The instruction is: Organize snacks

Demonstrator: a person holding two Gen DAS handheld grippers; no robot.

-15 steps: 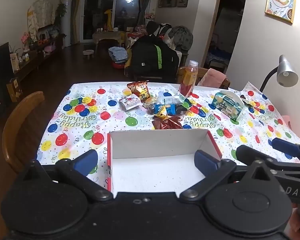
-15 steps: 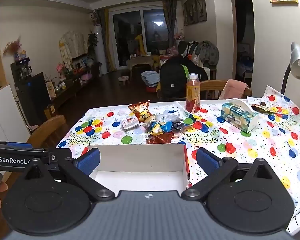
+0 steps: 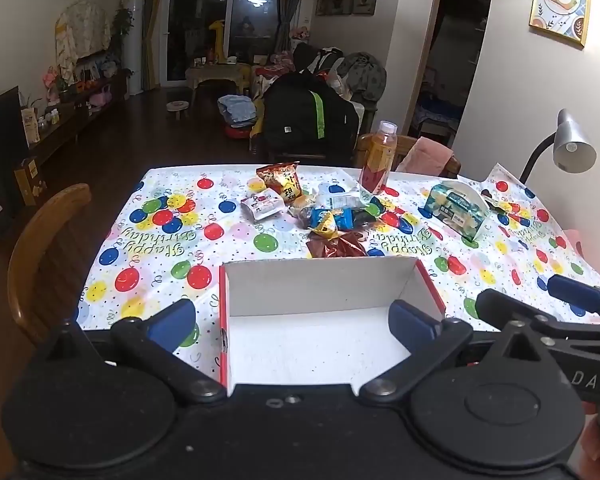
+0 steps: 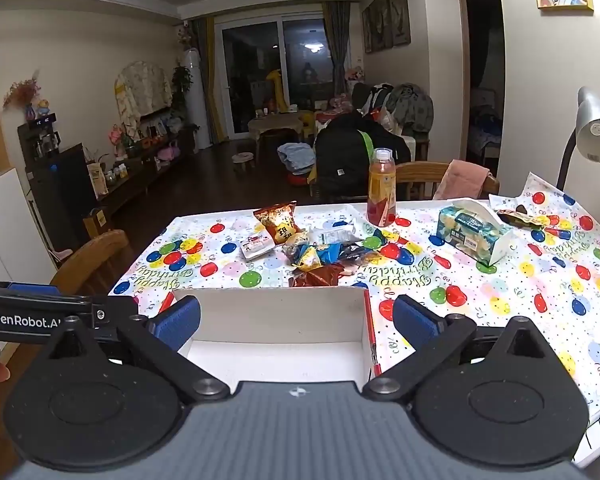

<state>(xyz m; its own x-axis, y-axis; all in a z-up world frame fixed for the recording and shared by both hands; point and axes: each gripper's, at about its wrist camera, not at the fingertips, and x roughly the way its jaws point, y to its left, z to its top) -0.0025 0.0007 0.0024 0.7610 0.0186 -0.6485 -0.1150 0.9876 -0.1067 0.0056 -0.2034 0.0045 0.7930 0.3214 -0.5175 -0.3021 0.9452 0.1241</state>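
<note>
Both of your grippers hung with their jaws spread wide and nothing between them: your left gripper (image 3: 292, 326) sat over the near end of the white box (image 3: 320, 292), and your right gripper (image 4: 296, 322) hovered at that box's right side, with its red edge (image 4: 370, 332) showing between the blue pads. You had the box on the balloon-print tablecloth (image 3: 148, 248), its inside bare. Just beyond its far wall lay the pile of snack packets (image 3: 332, 220), with a brown wrapper (image 3: 336, 246) nearest the box and an orange bag (image 3: 284, 180) at the back. Further right stood a juice bottle (image 3: 378, 158) and a tissue pack (image 3: 456, 210), well apart from the box
</note>
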